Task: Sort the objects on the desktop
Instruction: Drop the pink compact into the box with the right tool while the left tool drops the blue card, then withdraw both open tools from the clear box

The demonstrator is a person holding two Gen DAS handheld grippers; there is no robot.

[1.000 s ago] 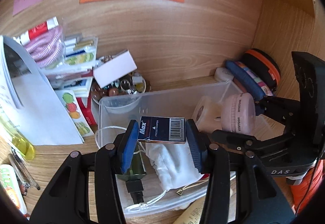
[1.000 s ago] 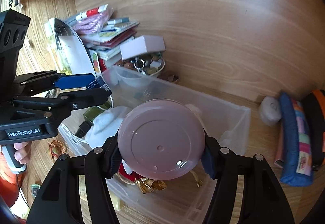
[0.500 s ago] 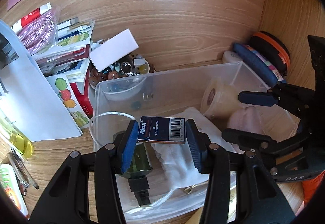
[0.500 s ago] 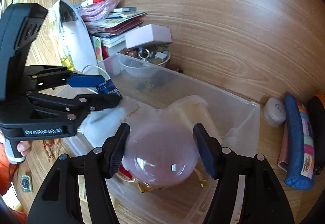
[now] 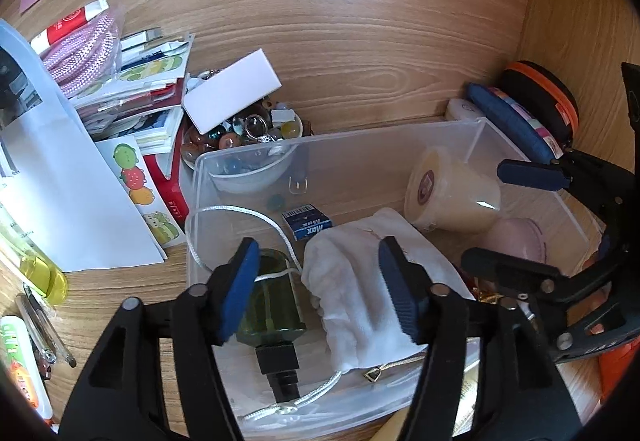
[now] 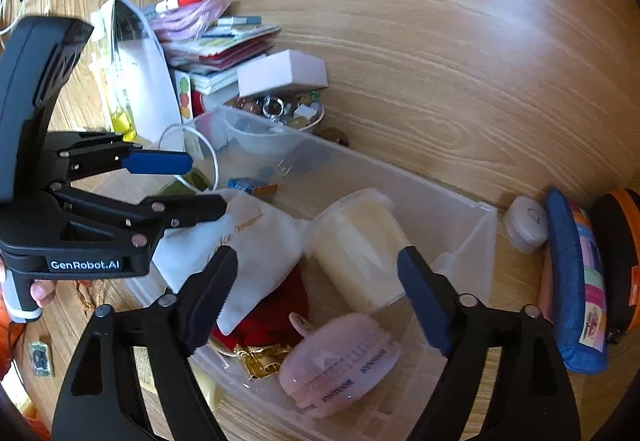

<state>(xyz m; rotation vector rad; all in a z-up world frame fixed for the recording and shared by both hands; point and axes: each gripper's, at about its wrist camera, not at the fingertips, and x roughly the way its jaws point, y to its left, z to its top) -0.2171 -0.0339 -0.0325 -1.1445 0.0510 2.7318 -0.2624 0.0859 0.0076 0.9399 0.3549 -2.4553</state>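
Note:
A clear plastic bin (image 5: 360,137) stands on the wooden desk. My left gripper (image 5: 318,247) hangs over its near left part, jaws opening, with nothing between the pads. A small blue staple box (image 5: 307,226) lies loose on the bin floor beyond it. Beneath the jaws lie a white pouch (image 5: 360,281) and a green bottle (image 5: 272,301). My right gripper (image 6: 316,255) is over the right part of the bin (image 6: 472,237), jaws opening and empty. A round pink case (image 6: 340,361) rests on its side below it, beside a cream tub (image 6: 360,249).
A bowl of beads (image 5: 244,137) with a white box (image 5: 232,97) on it stands behind the bin. Papers and packets (image 5: 132,81) pile up at the left. A blue pencil case (image 6: 572,281) and an orange-rimmed case (image 6: 624,261) lie at the right. Pens (image 5: 44,329) lie near left.
Both grippers have opened. The staple box left the left jaws and now lies on the bin floor. The pink case dropped from the right jaws into the bin.

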